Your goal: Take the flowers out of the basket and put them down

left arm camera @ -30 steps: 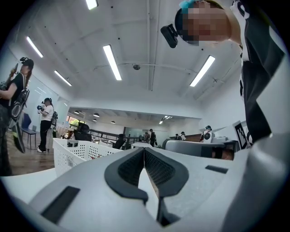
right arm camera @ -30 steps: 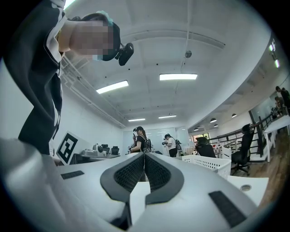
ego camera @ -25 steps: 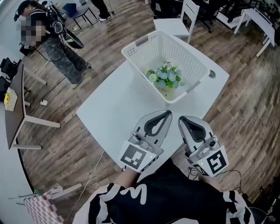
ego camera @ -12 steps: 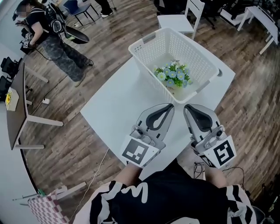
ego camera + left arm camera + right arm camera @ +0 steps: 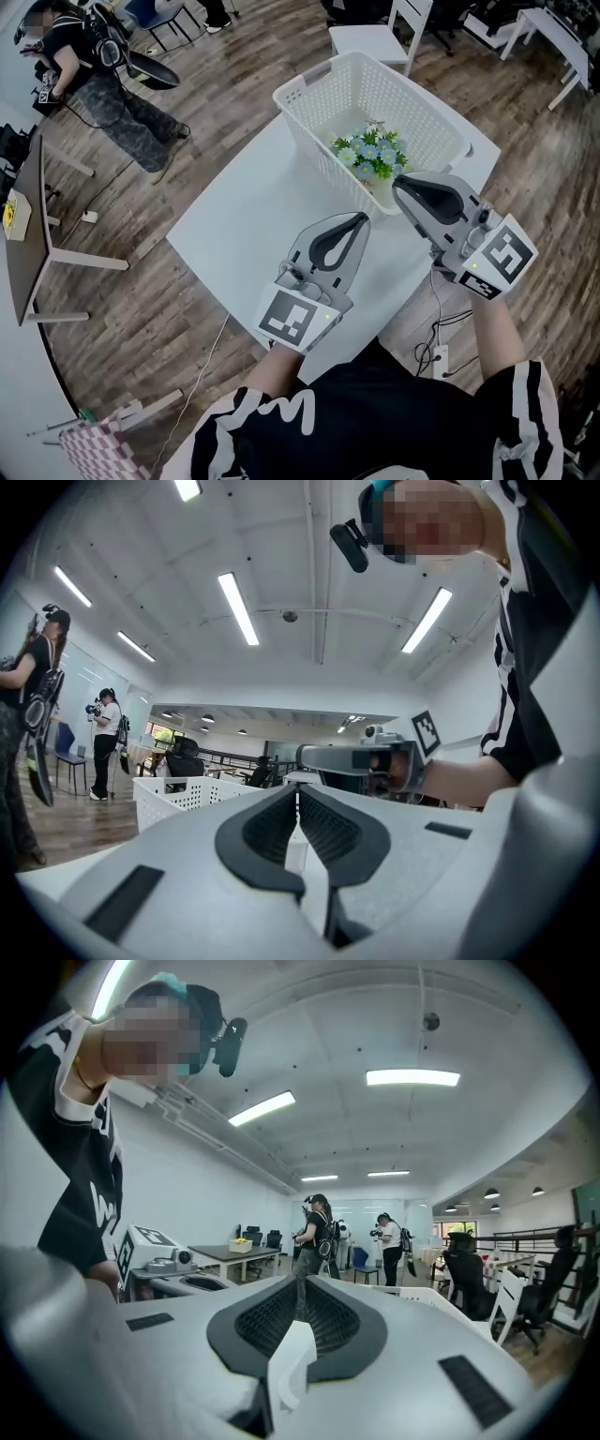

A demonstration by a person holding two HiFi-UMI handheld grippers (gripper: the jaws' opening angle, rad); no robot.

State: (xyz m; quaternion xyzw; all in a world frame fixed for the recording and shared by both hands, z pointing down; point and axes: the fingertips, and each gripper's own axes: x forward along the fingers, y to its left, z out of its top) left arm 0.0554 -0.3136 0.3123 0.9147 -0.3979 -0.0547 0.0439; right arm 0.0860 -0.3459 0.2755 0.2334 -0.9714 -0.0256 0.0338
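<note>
A bunch of blue and white flowers with green leaves (image 5: 372, 155) lies inside the white perforated basket (image 5: 309, 89) at the far side of the white table (image 5: 248, 225). My right gripper (image 5: 398, 183) is shut and empty. Its tip is at the basket's near right corner, close beside the flowers but outside the wall. My left gripper (image 5: 362, 217) is also shut and empty, over the table just short of the basket. In the left gripper view the shut left gripper (image 5: 298, 789) points past the basket (image 5: 183, 794) and the right gripper (image 5: 361, 758). The right gripper view shows the right gripper (image 5: 300, 1281) shut too.
A person (image 5: 98, 70) with equipment stands on the wooden floor at the far left. A white chair (image 5: 384, 37) stands behind the basket. A dark desk (image 5: 23, 220) is at the left edge. A cable and power strip (image 5: 439, 356) lie on the floor at the right.
My right gripper has moved forward to the basket's near right corner and turned a little leftward. The left gripper has edged forward slightly. Both stay shut.
</note>
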